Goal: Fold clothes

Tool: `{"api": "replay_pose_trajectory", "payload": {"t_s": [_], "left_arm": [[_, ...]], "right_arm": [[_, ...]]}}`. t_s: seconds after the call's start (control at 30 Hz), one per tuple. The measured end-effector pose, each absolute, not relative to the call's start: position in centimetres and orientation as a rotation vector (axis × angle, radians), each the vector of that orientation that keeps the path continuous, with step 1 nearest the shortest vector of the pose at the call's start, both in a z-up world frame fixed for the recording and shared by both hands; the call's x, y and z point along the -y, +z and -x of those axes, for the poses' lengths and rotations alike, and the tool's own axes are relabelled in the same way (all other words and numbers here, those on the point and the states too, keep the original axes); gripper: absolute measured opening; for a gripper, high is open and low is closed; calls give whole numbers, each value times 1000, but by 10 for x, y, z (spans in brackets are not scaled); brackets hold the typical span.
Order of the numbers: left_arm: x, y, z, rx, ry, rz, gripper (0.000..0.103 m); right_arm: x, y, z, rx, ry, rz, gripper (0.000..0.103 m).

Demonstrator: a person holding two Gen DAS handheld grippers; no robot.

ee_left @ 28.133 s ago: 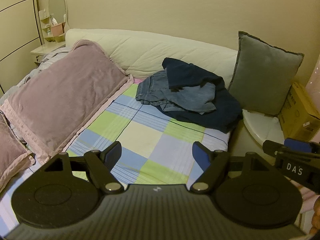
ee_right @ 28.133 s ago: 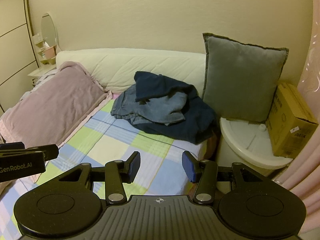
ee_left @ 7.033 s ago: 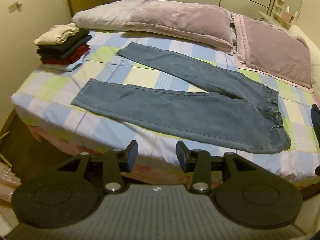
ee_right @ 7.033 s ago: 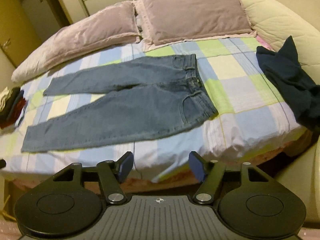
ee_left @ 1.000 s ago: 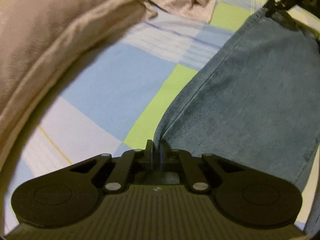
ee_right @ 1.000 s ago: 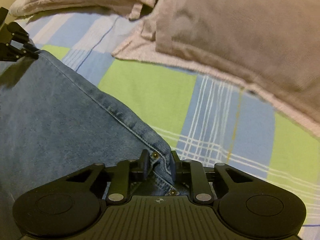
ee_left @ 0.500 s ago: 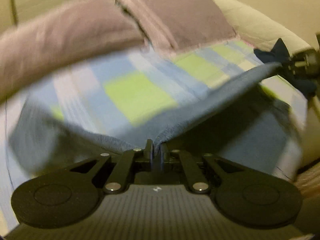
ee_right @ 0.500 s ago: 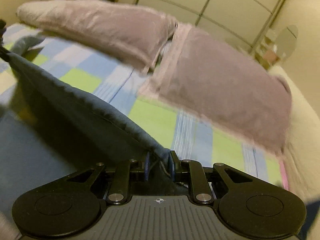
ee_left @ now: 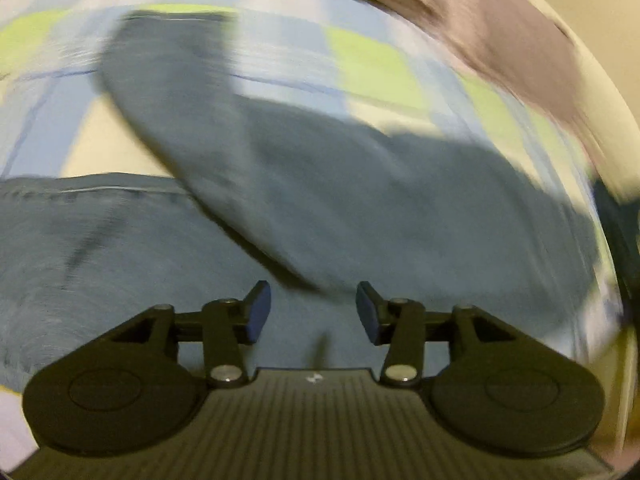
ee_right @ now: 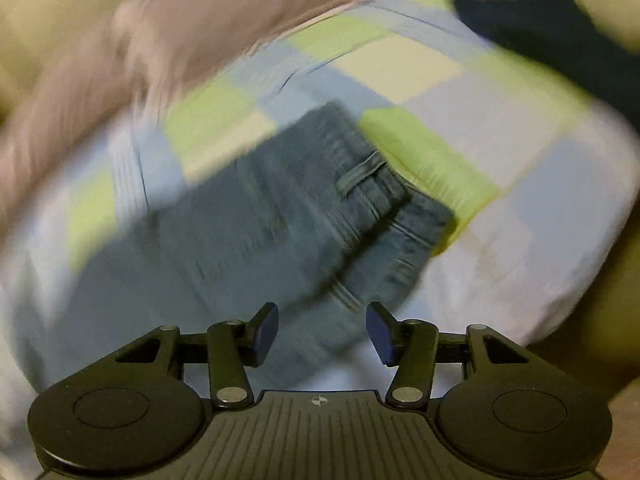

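Note:
The blue jeans [ee_left: 360,200] lie on the checked bedsheet [ee_left: 360,60], one leg crossed over the other. My left gripper [ee_left: 313,314] is open and empty just above the denim. In the right wrist view the jeans' waistband [ee_right: 360,184] lies folded over itself, belt loops showing. My right gripper [ee_right: 322,330] is open and empty above the seat of the jeans [ee_right: 240,240]. Both views are motion-blurred.
Mauve pillows [ee_right: 180,32] line the far side of the bed, also in the left wrist view [ee_left: 500,24]. A dark navy garment [ee_right: 560,28] lies at the bed's far right. The bed's edge [ee_right: 540,300] drops off at the right.
Both grippers were shut on the jeans and lifting them; now both have let go and stand open, with the lifted half laid over the other.

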State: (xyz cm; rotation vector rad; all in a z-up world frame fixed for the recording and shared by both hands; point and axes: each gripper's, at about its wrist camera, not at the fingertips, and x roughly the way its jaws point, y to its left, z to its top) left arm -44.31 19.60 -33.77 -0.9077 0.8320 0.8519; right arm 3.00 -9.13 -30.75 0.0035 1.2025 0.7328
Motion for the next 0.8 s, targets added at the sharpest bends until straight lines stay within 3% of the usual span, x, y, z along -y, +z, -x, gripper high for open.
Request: {"api": "replay_pose_trajectory", "payload": {"t_s": [0.23,0.33,0.4,0.5,0.53,0.57,0.63,0.8], "left_arm": [[-226,-368,438,-761,1061,1056,44],[-228,-378,436,-756,1086,1049,35],[-228,-379,436,-752,1095,1030,17],[-226,-377,439,-744,1107,997,4],[-226,-376,440,-741,1110,986,4],[-224,-374,441,-733,1115,973,4],[-211,-358,448,-673,1130,938,4],[-150,-336,470,-618,1157,853,4]], "right_arm": [[105,-333,-82,-1225,663,-364,52],[109,-350,-100,-1227,645,-471,52],[108,-360,-109,-1230,647,-522,52],[104,-374,-121,-1260,639,-540,52],[103,-378,-124,-1270,632,-535,44],[102,-382,-127,-1280,626,-530,22],[99,-379,-130,-1266,631,-474,14],[119,-347,-121,-1157,760,-415,11]]}}
